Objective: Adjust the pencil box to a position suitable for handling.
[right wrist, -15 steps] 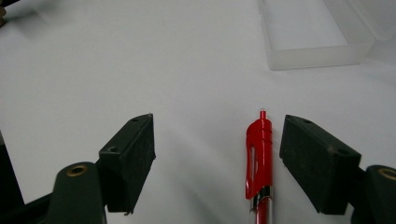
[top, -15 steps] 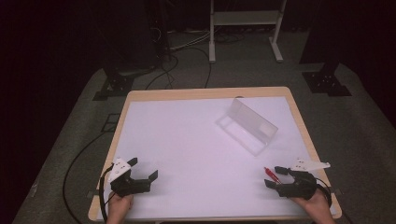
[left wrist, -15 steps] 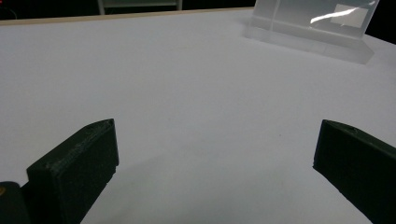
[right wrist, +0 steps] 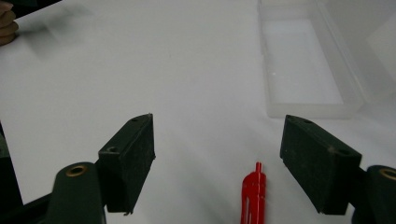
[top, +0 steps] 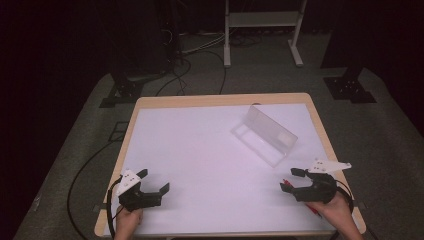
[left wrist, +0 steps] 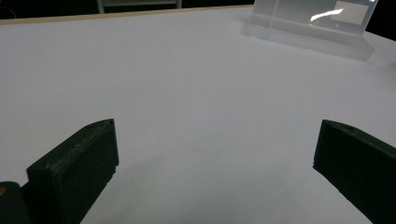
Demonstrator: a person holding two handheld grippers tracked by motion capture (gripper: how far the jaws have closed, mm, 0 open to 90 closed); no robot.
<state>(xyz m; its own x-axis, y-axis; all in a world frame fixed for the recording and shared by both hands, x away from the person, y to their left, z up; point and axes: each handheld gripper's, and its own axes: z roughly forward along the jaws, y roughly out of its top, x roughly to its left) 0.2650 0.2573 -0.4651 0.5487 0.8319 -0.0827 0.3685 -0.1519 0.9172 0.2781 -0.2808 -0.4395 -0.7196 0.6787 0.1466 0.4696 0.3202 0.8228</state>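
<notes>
The right gripper hovered over the white table with its jaws spread wide and nothing pressed between them. A red pen lay flat on the table below the gap, nearer the right-hand jaw in the right gripper view, touching neither pad. Ahead of those jaws, slightly to the right, sat a clear plastic box, its lid raised. The left gripper, well apart, also gaped open and empty.

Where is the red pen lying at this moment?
The red pen lies on the white table at its near right corner, between the open jaws of the right gripper, with the clear plastic box just beyond it.
</notes>
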